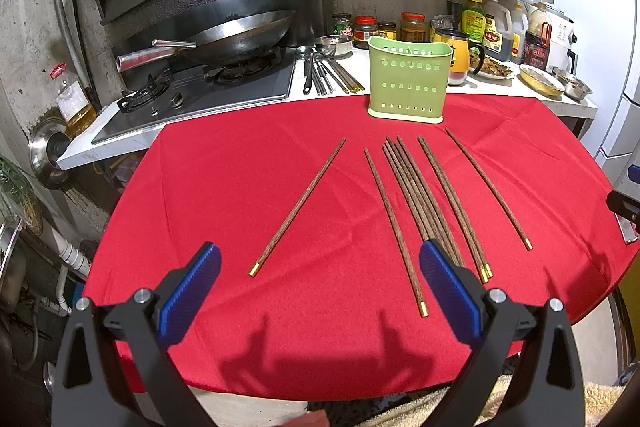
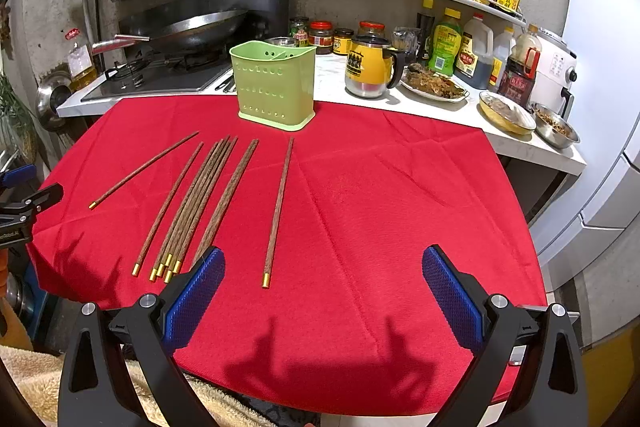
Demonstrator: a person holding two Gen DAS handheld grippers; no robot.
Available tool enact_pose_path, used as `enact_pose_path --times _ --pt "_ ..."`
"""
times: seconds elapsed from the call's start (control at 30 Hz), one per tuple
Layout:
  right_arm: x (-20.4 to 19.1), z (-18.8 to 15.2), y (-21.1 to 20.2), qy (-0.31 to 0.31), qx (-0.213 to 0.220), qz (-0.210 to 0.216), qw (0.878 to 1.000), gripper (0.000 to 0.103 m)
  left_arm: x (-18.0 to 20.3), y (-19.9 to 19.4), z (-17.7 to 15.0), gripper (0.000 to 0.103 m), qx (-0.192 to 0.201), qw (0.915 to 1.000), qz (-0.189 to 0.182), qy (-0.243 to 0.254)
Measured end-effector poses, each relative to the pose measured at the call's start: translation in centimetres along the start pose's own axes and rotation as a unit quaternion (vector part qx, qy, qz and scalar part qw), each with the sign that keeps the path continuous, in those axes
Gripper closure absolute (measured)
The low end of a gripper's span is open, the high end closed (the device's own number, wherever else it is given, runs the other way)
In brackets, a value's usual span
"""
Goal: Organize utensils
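Now, my left claw (image 1: 320,263): jaws wide, holding nothing.
Right claw (image 2: 324,267): also spread, empty.
Chopsticks (image 1: 416,195): fanned ahead of both claws on the red cloth (image 2: 380,211).
Green holder (image 2: 274,85): beyond them, apparently at the cloth's far edge.
Open room: bare cloth ahead-right of my right claw.

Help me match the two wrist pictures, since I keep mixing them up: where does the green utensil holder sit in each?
Left wrist view: the green utensil holder stands right of centre, at the far edge of the red cloth.
Right wrist view: the holder stands left of centre, same far edge.
Shared landmark: the yellow mug on the counter.
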State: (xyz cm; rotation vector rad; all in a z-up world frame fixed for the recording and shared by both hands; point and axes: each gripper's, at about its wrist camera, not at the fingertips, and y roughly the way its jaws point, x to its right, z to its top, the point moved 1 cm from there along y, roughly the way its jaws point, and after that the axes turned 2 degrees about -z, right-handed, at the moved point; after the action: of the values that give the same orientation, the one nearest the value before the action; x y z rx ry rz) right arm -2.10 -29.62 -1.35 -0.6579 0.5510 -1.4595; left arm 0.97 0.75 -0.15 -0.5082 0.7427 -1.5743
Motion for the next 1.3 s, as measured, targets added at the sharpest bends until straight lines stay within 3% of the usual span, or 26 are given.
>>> enact_pose_path --times 1.3 --pt "-0.02 0.07 0.06 -0.002 0.000 -0.005 1.000 0.006 -0.56 0.16 0.03 0.006 -0.001 1.0000 -0.001 -0.005"
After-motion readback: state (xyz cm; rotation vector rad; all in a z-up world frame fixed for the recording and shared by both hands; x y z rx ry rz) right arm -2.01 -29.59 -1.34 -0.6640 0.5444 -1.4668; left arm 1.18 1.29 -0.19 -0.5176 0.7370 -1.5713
